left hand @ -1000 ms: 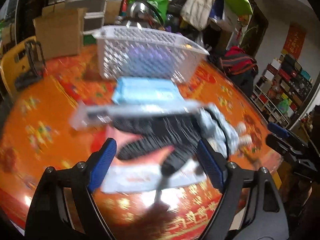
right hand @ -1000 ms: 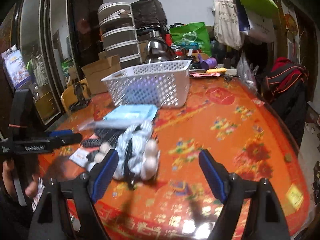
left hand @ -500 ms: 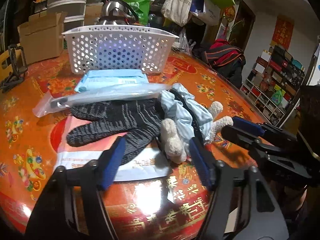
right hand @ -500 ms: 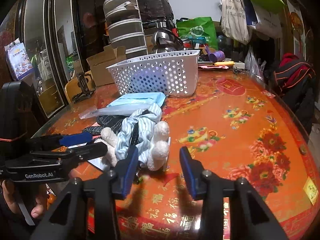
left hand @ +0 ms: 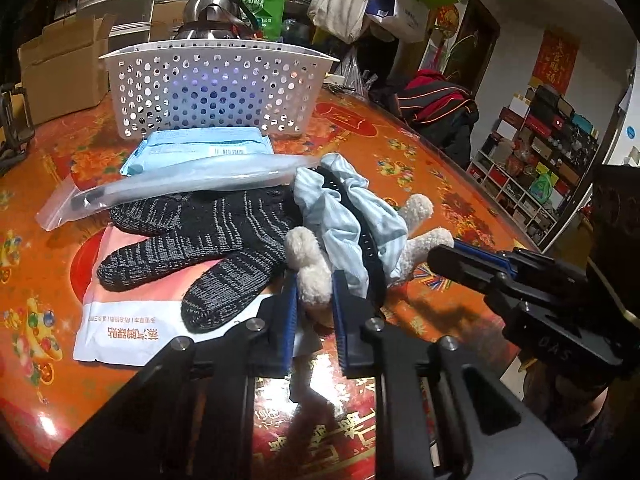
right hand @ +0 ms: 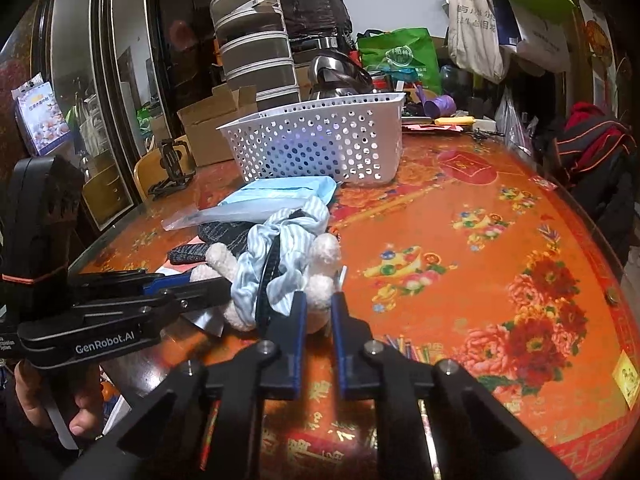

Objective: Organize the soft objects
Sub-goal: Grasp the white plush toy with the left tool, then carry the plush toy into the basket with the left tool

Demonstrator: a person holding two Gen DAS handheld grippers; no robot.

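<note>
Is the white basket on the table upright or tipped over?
Upright. The white basket stands on its base on the table, with its open rim facing up in both views. Its contents cannot be made out.

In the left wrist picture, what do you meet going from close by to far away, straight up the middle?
Left tongs pinching the plush toy's paw → black knit glove → clear zip bag → blue packet → white basket → steel kettle.

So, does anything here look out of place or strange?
Yes: the soft things lie piled on the table, while the basket looks nearly unfilled. Both grippers, left and right, pinch the same plush toy at different limbs.
</note>
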